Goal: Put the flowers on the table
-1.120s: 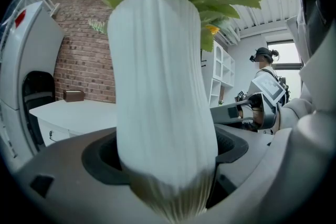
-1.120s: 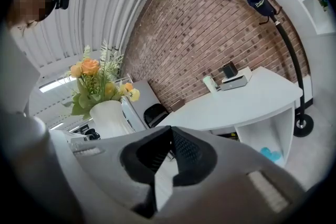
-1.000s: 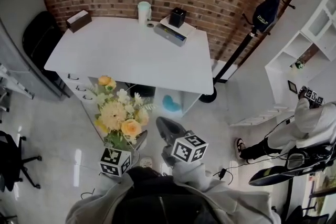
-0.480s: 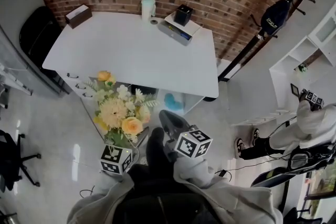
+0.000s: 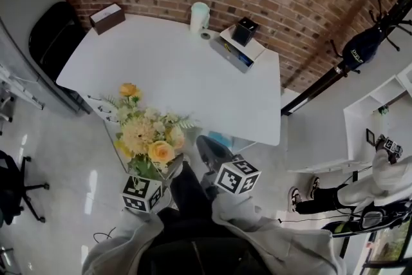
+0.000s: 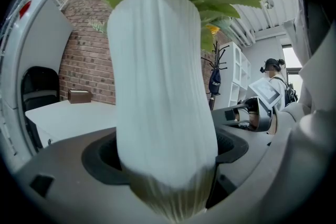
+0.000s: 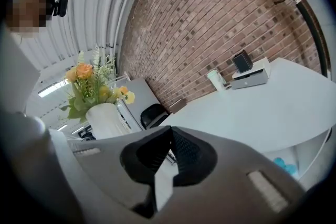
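A bunch of yellow, orange and cream flowers (image 5: 149,135) stands in a white ribbed vase (image 6: 160,92). My left gripper (image 5: 168,172) is shut on the vase and holds it in the air, just off the near edge of the white table (image 5: 161,67). In the right gripper view the flowers (image 7: 92,84) and vase (image 7: 105,119) show at the left. My right gripper (image 5: 207,154) is beside the vase on its right, jaws closed with nothing between them. The vase's base is hidden in the left gripper.
On the table's far side stand a brown box (image 5: 107,17), a pale cup (image 5: 199,16) and a black box on a grey device (image 5: 241,43). A black chair (image 5: 46,35) stands at the left. A coat stand (image 5: 360,51) and another person (image 5: 367,183) are at the right.
The view has shifted so the table sits lower and closer to the flowers. The vase stays held in my left gripper; both grippers keep their places beside each other.
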Available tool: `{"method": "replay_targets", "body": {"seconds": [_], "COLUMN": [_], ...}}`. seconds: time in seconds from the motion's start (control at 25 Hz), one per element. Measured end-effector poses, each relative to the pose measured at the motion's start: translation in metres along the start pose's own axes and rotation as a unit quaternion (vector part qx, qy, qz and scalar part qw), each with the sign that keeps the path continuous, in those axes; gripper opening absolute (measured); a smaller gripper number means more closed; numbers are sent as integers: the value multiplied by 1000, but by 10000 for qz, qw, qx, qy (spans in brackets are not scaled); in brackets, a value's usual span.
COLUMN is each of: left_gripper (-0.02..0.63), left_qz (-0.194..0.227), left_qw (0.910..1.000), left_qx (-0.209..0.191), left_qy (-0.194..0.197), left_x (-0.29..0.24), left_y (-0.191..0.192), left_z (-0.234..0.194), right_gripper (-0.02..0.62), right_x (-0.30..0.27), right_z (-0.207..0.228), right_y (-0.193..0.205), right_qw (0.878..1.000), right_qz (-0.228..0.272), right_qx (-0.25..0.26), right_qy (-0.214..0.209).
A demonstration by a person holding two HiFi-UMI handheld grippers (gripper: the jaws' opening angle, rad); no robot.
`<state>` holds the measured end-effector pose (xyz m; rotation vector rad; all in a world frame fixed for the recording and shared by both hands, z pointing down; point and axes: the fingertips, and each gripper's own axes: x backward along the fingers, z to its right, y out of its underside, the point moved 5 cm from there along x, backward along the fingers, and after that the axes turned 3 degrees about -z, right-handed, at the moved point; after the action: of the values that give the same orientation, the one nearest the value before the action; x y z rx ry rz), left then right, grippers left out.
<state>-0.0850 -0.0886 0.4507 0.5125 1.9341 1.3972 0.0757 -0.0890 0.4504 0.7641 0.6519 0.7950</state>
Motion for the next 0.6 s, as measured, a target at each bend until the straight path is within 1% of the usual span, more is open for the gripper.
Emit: {"method": "replay_targets", "body": {"seconds": [0.16, 0.32, 0.6], "left_gripper": [457, 457, 457], "left_qz": [-6, -146, -174], "left_qw": [9999, 9995, 9995], "left_qx": [94, 228, 207], "left_qy": [-138, -139, -137], "left_x": [-31, -61, -114], "left_y": [-15, -26, -52], "left_z": [-23, -42, -71], "right_gripper": [0, -1, 0], "right_x": [-29, -56, -98], "right_z": [21, 41, 73], "right_y": [-21, -45, -81], "right_qw": [10000, 10000, 9999], "right_qz": [-66, -96, -117], "right_qx": [-13, 13, -24], "right_qy": [-33, -23, -44]}}
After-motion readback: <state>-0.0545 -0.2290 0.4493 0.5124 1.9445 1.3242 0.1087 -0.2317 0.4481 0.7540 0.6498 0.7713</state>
